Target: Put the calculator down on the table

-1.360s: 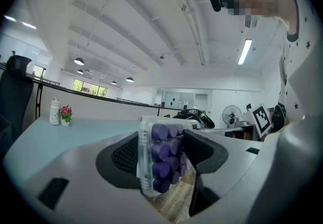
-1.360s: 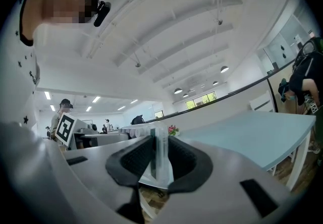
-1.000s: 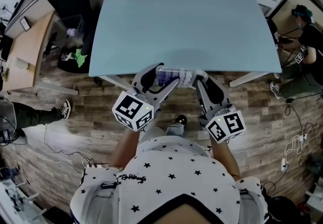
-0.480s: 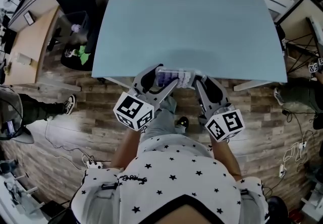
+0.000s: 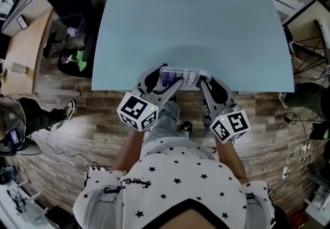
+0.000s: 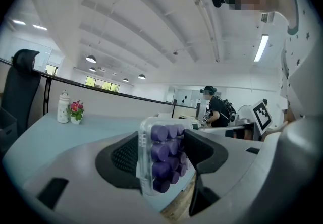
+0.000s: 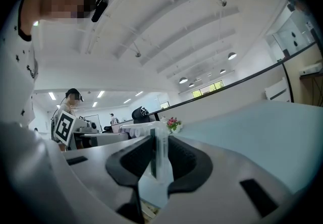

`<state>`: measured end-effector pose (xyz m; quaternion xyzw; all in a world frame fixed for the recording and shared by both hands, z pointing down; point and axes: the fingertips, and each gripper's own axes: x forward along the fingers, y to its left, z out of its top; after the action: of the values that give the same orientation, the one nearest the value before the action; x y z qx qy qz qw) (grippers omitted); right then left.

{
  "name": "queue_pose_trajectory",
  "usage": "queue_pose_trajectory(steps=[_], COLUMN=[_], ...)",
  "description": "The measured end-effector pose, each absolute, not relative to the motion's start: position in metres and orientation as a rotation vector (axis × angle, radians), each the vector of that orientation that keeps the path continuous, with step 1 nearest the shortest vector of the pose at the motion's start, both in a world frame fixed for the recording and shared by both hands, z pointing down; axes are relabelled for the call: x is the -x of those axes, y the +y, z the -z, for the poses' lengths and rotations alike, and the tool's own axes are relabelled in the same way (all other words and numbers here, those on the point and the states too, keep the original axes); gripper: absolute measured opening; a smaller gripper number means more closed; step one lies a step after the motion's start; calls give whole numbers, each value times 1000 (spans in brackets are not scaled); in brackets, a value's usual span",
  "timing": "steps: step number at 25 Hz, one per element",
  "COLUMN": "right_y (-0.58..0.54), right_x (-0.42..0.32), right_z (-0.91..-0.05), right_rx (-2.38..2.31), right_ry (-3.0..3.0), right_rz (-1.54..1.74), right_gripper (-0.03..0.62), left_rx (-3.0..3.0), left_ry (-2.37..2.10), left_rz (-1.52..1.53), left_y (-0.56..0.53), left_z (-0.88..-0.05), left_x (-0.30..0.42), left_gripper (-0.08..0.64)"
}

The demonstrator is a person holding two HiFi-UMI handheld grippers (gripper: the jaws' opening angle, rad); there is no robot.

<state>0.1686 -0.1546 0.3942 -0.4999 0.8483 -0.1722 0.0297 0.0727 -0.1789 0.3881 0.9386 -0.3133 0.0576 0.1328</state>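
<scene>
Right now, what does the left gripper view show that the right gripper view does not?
Only the left gripper view: the calculator's purple keys. Only the right gripper view: its thin clear edge, with fingers closed on it. Both: the flowers on the blue table, and the other gripper's marker cube.

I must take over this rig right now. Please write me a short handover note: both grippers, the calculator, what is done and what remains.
Left gripper: shut on one end of the calculator.
Right gripper: shut on its other end, on a thin clear edge.
Calculator: held between both, above the near edge of the table; contact with the top cannot be told.
Done: it is in hand, at the table.
To do: probably move further in, lay it down, open both jaws.
</scene>
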Motion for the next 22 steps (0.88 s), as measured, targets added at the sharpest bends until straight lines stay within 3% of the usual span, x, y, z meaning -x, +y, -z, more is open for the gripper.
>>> queue_pose_trajectory(steps=[22], right_y=[-242], right_x=[-158], right_z=[-443], right_rx=[1609], right_ry=[2687], right_rz=[702], right_gripper=[89], left_rx=[-2631], left_ry=[-840], left_rz=[-223], left_y=[-268], left_z=[-442], left_x=[-63], left_gripper=[278])
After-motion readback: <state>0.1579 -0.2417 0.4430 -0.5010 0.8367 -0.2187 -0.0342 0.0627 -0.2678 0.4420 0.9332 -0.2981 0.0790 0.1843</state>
